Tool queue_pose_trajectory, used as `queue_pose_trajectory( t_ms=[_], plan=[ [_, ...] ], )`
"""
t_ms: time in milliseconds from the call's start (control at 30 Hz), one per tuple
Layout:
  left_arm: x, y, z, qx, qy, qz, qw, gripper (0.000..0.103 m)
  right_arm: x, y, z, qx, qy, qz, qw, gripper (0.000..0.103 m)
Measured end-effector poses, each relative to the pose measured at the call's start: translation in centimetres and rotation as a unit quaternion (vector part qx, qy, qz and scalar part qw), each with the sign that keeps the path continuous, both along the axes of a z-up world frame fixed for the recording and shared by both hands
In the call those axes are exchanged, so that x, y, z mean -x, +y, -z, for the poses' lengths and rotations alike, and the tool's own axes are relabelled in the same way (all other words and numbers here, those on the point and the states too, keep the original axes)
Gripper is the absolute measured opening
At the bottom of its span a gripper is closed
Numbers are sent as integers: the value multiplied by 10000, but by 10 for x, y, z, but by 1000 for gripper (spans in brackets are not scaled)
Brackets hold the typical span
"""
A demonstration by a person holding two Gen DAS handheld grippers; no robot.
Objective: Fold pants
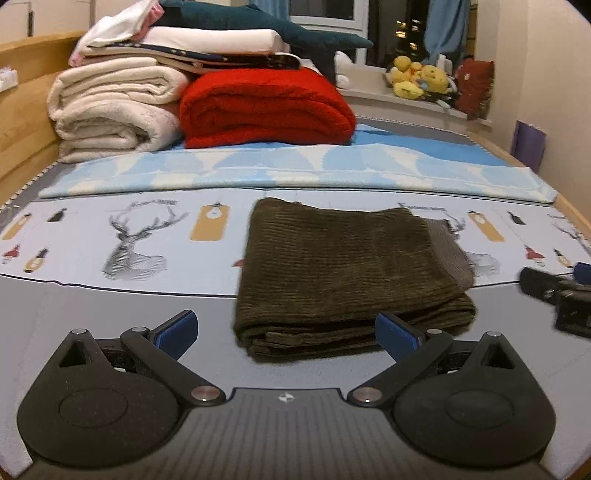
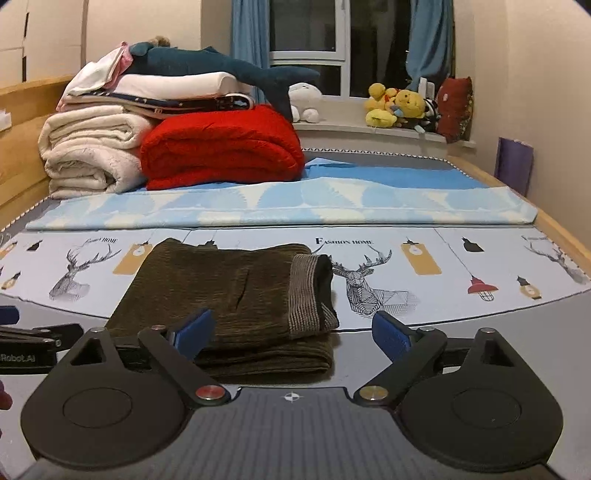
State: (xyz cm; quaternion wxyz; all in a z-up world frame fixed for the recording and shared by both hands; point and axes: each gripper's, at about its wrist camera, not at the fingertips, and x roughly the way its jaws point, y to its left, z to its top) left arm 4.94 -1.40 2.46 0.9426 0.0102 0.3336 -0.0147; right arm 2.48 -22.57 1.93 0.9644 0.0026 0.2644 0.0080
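Note:
Dark olive corduroy pants (image 1: pixel 351 273) lie folded into a thick rectangle on the deer-print sheet (image 1: pixel 136 236). In the right wrist view the pants (image 2: pixel 229 295) show their ribbed waistband on the right side. My left gripper (image 1: pixel 284 315) is open just before the stack's near edge; its blue pads stand wide apart and press on nothing. My right gripper (image 2: pixel 291 317) is open too, near the stack's right corner, with its left pad in front of the cloth. Each gripper shows at the edge of the other's view: the right gripper (image 1: pixel 557 288) and the left gripper (image 2: pixel 33 339).
At the back left are a cream blanket (image 1: pixel 110 107), a red blanket (image 1: pixel 266 107) and more linen under a shark plush (image 1: pixel 258 26). A blue patterned cover (image 1: pixel 295 170) crosses the bed behind the pants. Yellow plush toys (image 1: pixel 417 77) sit on the windowsill. A wooden bed frame (image 1: pixel 22 110) borders the left.

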Motion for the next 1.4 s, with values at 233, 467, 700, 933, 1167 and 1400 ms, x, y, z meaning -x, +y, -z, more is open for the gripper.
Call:
queue_pose_trajectory(
  t_ms=[233, 467, 700, 933, 1167, 1400],
  plan=[
    [3, -14, 5, -211, 4, 340, 9992, 102, -6, 14, 7, 326, 383, -335, 9982, 95],
    [-1, -12, 8, -112, 136, 188, 9997, 102, -7, 19, 9, 356, 458, -412, 9975, 95],
    [-4, -7, 8, -21, 267, 102, 9996, 102, -8, 22, 11, 425, 496, -479, 9967, 95],
    [-6, -6, 8, 69, 325, 65, 9994, 102, -9, 23, 11, 456, 511, -517, 9963, 95],
    [-5, -6, 7, 73, 315, 107, 9994, 102, -7, 25, 11, 488, 513, -556, 9959, 95],
    [-6, -4, 7, 136, 321, 54, 9994, 102, -7, 26, 11, 493, 502, -559, 9960, 95]
  ],
)
